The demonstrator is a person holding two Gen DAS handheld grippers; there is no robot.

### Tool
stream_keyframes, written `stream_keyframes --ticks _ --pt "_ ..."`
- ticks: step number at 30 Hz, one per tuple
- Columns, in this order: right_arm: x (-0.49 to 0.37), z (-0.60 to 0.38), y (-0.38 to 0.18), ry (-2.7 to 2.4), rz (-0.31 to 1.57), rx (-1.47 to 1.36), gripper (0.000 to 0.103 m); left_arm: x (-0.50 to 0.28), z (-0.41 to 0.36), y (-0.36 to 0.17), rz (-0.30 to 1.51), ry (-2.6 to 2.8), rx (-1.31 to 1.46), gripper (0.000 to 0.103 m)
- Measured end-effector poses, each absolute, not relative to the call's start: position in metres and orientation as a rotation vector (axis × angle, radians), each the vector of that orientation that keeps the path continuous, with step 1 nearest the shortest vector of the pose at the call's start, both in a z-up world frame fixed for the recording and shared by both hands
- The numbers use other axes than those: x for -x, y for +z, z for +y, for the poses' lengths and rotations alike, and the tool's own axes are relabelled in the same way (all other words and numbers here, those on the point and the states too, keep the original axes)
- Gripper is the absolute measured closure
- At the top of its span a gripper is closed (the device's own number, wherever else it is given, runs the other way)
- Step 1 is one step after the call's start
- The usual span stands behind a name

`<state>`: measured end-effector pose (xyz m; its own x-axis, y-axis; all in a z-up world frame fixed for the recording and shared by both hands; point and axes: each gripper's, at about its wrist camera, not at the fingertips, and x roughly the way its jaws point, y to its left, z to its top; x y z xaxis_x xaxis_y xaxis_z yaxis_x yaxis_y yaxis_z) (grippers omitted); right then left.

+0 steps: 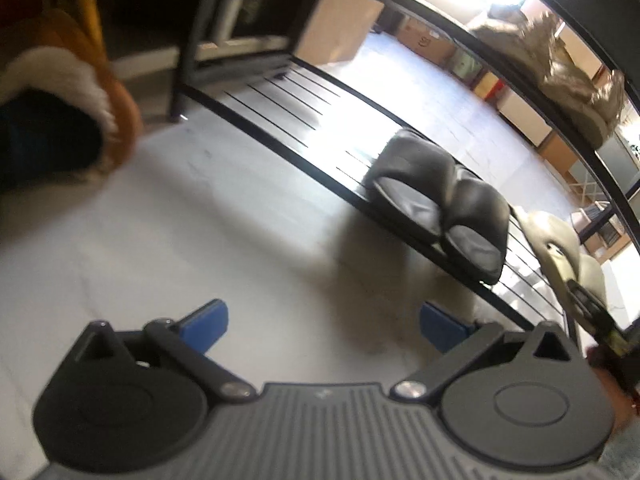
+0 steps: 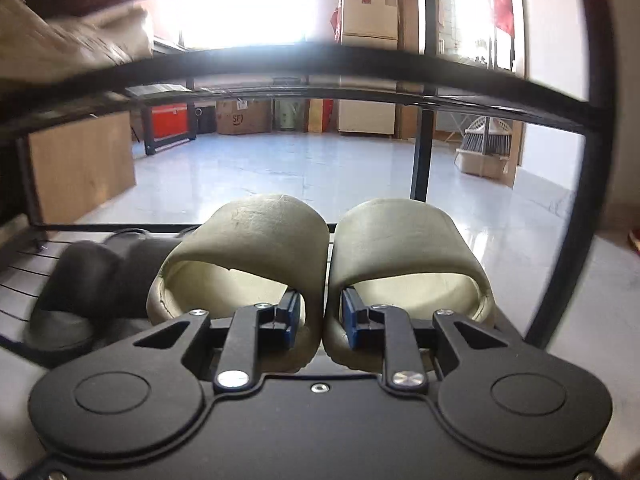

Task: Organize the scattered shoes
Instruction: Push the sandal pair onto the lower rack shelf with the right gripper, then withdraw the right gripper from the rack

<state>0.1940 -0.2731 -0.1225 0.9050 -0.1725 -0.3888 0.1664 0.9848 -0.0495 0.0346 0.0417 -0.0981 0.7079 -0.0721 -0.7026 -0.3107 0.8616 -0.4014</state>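
Right jaws: pinched shut on the touching inner sides of the beige slippers (image 2: 320,256), so the right gripper (image 2: 320,320) carries both as one pair.
Left jaws: wide apart, left gripper (image 1: 322,322) empty above the floor (image 1: 200,220).
Placement: slippers over the rack's bottom shelf (image 1: 304,120), just beside the black slippers (image 2: 80,280).
Room: black post (image 2: 572,200) crowds the right edge; the shelf's far left lies bare.

Beyond the rack, a pale glossy floor (image 2: 304,168) stretches to a wall lined with cardboard boxes (image 2: 243,120), a red chest (image 2: 170,121) and a tall cream cabinet (image 2: 370,12). A white fan (image 2: 486,138) leans at right, near a window's glare (image 2: 240,8).
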Motion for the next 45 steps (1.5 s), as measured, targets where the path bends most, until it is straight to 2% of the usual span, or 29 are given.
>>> stream_keyframes --ticks 7,10,11,12,13,14,15,22,24,27,30,33,37,41,45 --pt "-0.232 -0.286 -0.15 -0.143 0.444 0.061 0.079 -0.056 0.023 -0.117 0.8 0.11 0.541 0.001" --pt "-0.235 -0.284 -0.166 -0.135 0.467 0.07 0.07 -0.058 0.021 -0.125 0.826 0.1 0.542 0.001" --pt "-0.234 -0.286 -0.167 -0.14 0.468 0.054 0.066 -0.057 0.021 -0.126 0.831 0.1 0.543 0.001" --pt "-0.231 -0.289 -0.17 -0.152 0.458 0.037 0.051 -0.056 0.02 -0.128 0.835 0.099 0.543 0.001" --pt "-0.228 -0.289 -0.169 -0.164 0.455 0.039 0.041 -0.056 0.021 -0.129 0.841 0.099 0.542 0.001" --pt "-0.225 -0.288 -0.168 -0.164 0.454 0.042 0.024 -0.055 0.021 -0.129 0.844 0.1 0.541 0.001" --pt "-0.22 -0.286 -0.166 -0.163 0.451 0.047 0.02 -0.055 0.022 -0.129 0.844 0.101 0.54 0.001" --pt "-0.163 -0.279 -0.146 -0.156 0.444 0.064 0.019 -0.045 0.018 -0.111 0.833 0.076 0.527 0.001" --pt "-0.116 -0.277 -0.126 -0.18 0.411 0.016 0.017 -0.039 0.014 -0.104 0.834 0.052 0.5 0.001" --pt "-0.044 -0.269 -0.102 -0.232 0.369 0.024 0.006 -0.02 0.003 -0.09 0.832 -0.002 0.42 0.001" --pt "0.033 -0.259 -0.076 -0.314 0.359 0.103 0.001 -0.004 -0.005 -0.083 0.83 -0.038 0.365 0.001" --pt "0.09 -0.256 -0.058 -0.421 0.324 0.148 0.0 0.017 -0.018 -0.078 0.832 -0.075 0.32 0.001" --pt "0.197 -0.257 -0.041 -0.724 0.106 0.058 0.0 0.039 -0.046 -0.077 0.85 -0.146 0.232 0.001" --pt "0.233 -0.27 -0.058 -0.934 -0.071 -0.067 0.0 0.058 -0.086 -0.076 0.804 -0.261 0.074 0.001" --pt "0.22 -0.305 -0.067 -0.997 0.031 -0.15 0.0 0.07 -0.121 -0.081 0.795 -0.349 -0.023 0.001"
